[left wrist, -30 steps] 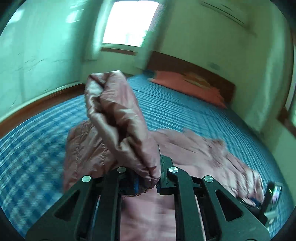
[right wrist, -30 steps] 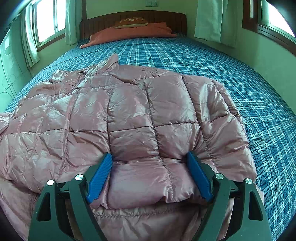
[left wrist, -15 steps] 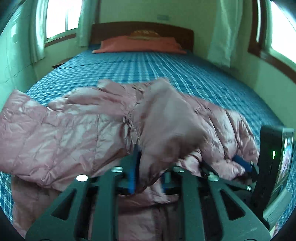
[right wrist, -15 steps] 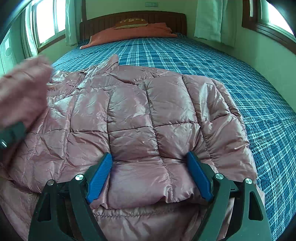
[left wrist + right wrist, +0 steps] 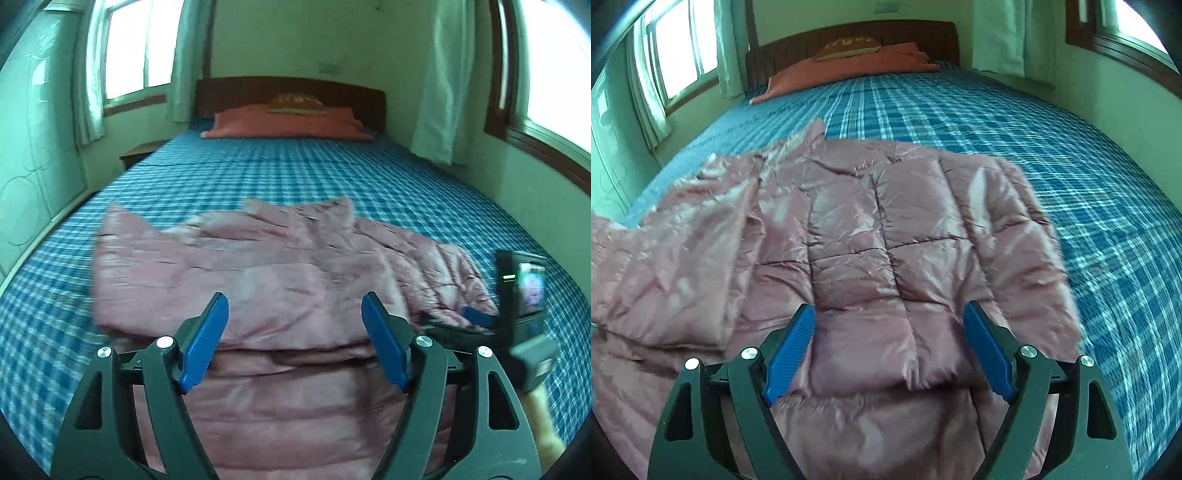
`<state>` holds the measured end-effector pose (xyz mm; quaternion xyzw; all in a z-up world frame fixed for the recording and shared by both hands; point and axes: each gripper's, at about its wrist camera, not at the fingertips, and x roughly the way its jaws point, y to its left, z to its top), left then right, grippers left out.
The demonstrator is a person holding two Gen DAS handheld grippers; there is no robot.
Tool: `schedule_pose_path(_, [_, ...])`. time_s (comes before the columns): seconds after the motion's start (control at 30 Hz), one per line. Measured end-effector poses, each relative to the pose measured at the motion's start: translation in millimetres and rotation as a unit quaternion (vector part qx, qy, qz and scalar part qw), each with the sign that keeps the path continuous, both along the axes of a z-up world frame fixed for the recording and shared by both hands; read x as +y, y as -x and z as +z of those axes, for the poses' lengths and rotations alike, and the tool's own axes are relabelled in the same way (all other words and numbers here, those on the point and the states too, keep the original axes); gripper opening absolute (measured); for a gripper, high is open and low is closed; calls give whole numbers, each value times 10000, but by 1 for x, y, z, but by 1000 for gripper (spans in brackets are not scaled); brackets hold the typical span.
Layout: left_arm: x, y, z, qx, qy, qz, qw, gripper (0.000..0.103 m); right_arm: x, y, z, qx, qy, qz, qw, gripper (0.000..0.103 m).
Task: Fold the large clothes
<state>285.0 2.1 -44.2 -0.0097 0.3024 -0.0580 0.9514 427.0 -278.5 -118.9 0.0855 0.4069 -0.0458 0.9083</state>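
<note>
A pink quilted puffer jacket [image 5: 280,266] lies on the blue plaid bed [image 5: 295,170], its left part folded over the body. It also shows in the right wrist view [image 5: 871,229]. My left gripper [image 5: 295,314] is open and empty, just above the jacket's near folded edge. My right gripper [image 5: 888,325] is open, its blue pads [image 5: 792,347] on either side of the jacket's folded right panel, not closed on it. The right gripper's camera body shows in the left wrist view [image 5: 522,291] at the jacket's right edge.
An orange pillow [image 5: 288,122] and a dark wooden headboard [image 5: 291,88] stand at the far end. Windows with curtains [image 5: 439,81] line both walls. A small nightstand [image 5: 138,153] sits left of the bed. The bed's right edge [image 5: 1145,229] lies near the wall.
My left gripper carried the jacket's sleeve part over onto the body, let it go and opened. The right gripper stayed open and lifted slightly; the jacket now looks folded on its left.
</note>
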Motion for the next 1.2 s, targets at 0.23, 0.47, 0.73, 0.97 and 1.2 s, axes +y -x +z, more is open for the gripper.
schedule_pose_path(0.23, [68, 3, -2, 37, 65, 713, 9974, 74, 26, -5, 37, -321, -496, 290, 9978, 81])
schedule_pose_path(0.47, [102, 5, -11, 116, 137, 1020, 9946, 74, 59, -41, 1, 199, -638, 549, 9963, 81])
schedule_pose_path(0.73, [124, 3, -16, 152, 186, 1231, 9921, 74, 66, -32, 18, -170, -649, 736, 9950, 14])
schedule_pose_path(0.97, [131, -5, -20, 215, 157, 1314, 9910, 75, 14, -15, 27, -328, -232, 263, 9988, 14])
schedule_pose_path(1.2, [116, -24, -34, 381, -72, 1230, 9917, 75, -32, -17, 6, -84, -70, -47, 9999, 14])
